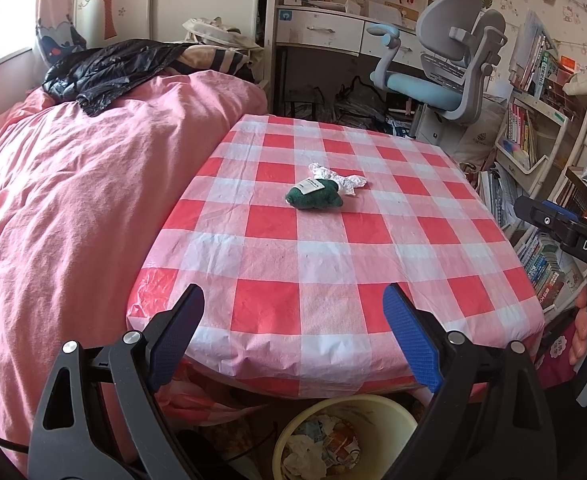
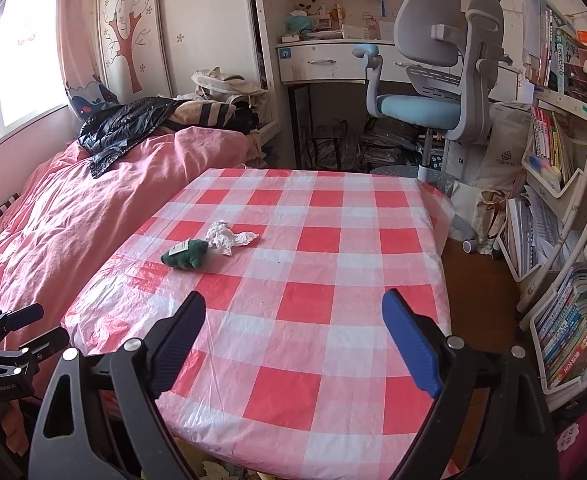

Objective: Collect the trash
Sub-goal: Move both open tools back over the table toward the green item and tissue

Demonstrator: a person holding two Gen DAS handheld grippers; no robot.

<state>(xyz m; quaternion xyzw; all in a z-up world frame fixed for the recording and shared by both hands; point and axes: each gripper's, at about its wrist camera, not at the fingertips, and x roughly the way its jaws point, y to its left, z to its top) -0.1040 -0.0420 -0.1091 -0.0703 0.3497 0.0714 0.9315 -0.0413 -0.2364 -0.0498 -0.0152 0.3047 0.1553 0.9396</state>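
A crumpled white tissue lies near the middle of the red-and-white checked table. A small green plush toy with a paper tag touches its near side. My left gripper is open over the table's near edge, nothing between its fingers. My right gripper is open above the table's near part, well short of both objects, its body visible at the right edge of the left wrist view. A yellow trash bin holding paper scraps stands under the near edge.
A bed with a pink quilt runs along the table's left side, a black jacket on it. Beyond the table stand a desk and a grey-blue chair. Bookshelves line the right.
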